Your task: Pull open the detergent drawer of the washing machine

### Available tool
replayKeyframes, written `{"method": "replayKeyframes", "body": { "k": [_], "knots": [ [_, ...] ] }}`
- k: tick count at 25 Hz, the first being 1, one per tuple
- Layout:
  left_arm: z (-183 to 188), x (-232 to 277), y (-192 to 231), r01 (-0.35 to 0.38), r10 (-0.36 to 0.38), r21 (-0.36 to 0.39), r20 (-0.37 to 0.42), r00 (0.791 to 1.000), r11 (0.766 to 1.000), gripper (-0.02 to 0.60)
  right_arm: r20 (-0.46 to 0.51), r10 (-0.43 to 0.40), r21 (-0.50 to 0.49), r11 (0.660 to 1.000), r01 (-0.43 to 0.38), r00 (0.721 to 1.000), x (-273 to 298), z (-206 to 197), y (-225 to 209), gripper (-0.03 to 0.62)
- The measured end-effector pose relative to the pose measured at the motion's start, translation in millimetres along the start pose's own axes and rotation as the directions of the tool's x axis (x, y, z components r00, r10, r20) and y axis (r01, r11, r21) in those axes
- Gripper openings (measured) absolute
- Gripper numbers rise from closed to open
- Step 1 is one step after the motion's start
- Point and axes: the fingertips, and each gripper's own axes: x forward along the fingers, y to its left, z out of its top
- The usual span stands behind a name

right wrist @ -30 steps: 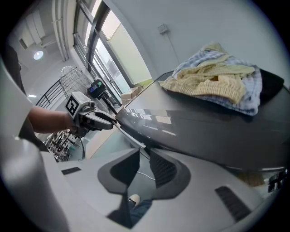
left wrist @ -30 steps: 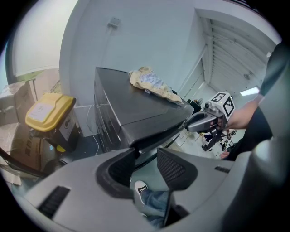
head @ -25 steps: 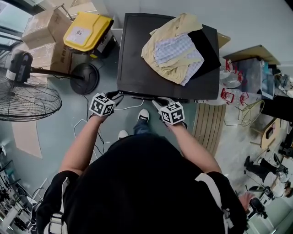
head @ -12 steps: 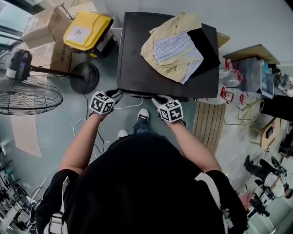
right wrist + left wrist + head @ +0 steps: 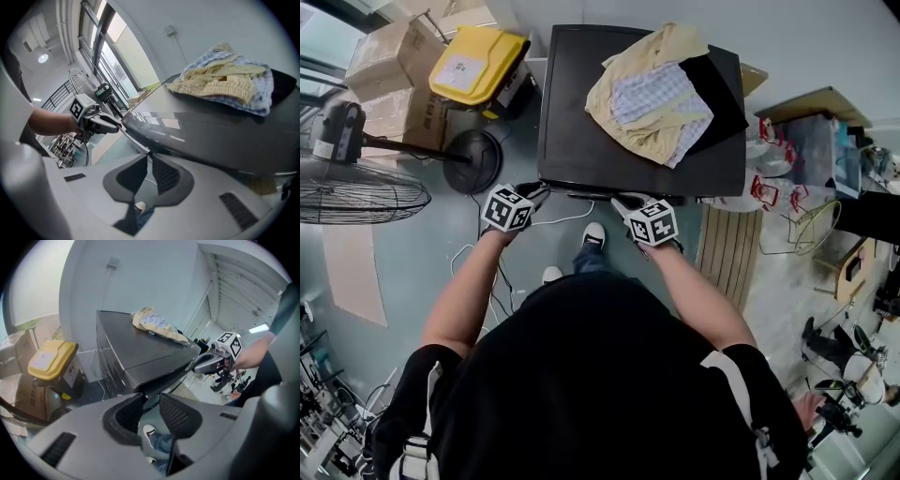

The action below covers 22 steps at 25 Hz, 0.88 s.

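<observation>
The dark washing machine (image 5: 581, 112) stands in front of me with a heap of clothes (image 5: 652, 94) on its lid. A thin dark strip, the drawer's front edge (image 5: 592, 198), juts out under the lid's front rim. My right gripper (image 5: 623, 202) is at the right end of that strip. In the right gripper view its jaws (image 5: 149, 157) have closed to a point on the thin pale lip (image 5: 136, 142). My left gripper (image 5: 534, 192) sits at the machine's front left corner. Its jaws (image 5: 151, 398) stand a little apart, with the dark front edge beyond the gap.
A yellow-lidded bin (image 5: 478, 64) and cardboard boxes (image 5: 389, 56) stand left of the machine, with a floor fan (image 5: 356, 192) and its round base (image 5: 473, 161). A slatted wooden panel (image 5: 729, 258) lies at the right. The person's shoes (image 5: 593, 234) and cables are below the front edge.
Both grippers keep their places at the machine's front edge. The floor fan at the left has swung a little.
</observation>
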Motion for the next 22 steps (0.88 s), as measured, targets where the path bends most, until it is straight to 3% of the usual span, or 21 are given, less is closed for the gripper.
{"method": "replayKeyframes", "body": {
  "k": [22],
  "knots": [
    [-48.6, -15.5, -41.8, 0.066, -0.067, -0.07, -0.003, 0.998, 0.995, 0.117, 0.001, 0.063, 0.089, 0.994, -0.063, 0.998, -18.8, -53.6, 34.4, 0.031]
  ]
}}
